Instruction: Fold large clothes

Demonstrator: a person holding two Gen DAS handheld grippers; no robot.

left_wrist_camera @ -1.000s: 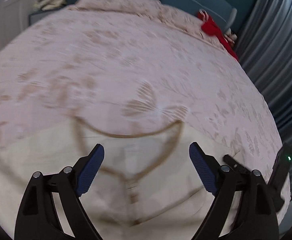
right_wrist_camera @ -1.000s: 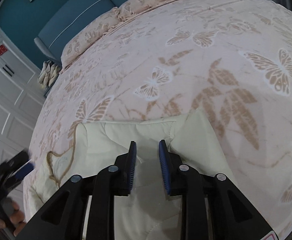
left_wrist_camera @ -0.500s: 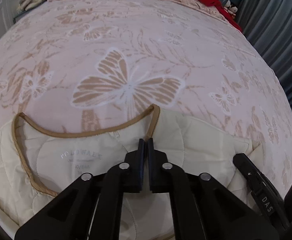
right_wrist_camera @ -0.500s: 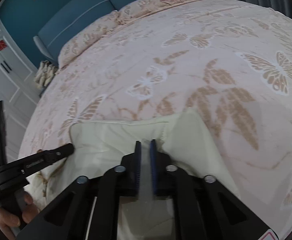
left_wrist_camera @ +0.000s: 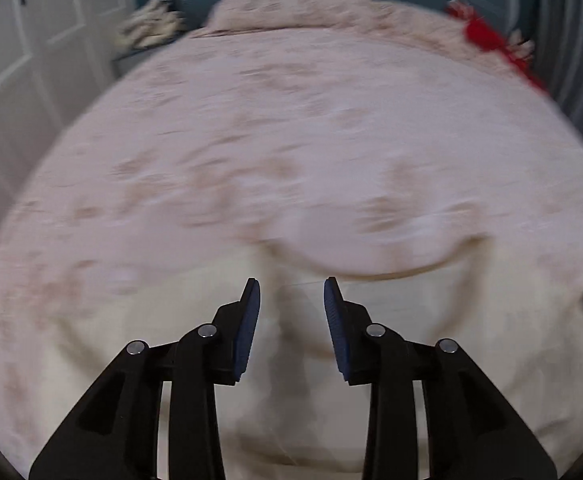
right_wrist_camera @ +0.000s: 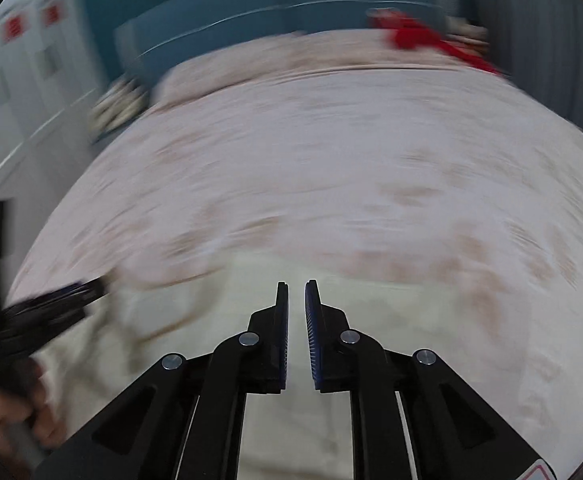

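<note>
Garment [left_wrist_camera: 391, 360] lies below both grippers' just-opening, empty jaws.

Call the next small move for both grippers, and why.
Probably reach forward to a fresh hold on the garment for the next fold. The left gripper and right gripper have both just been opening, with nothing pinched between their pads. The cream garment lies on the bed below them. Both views are blurred, so which edge to take is unclear.
</note>
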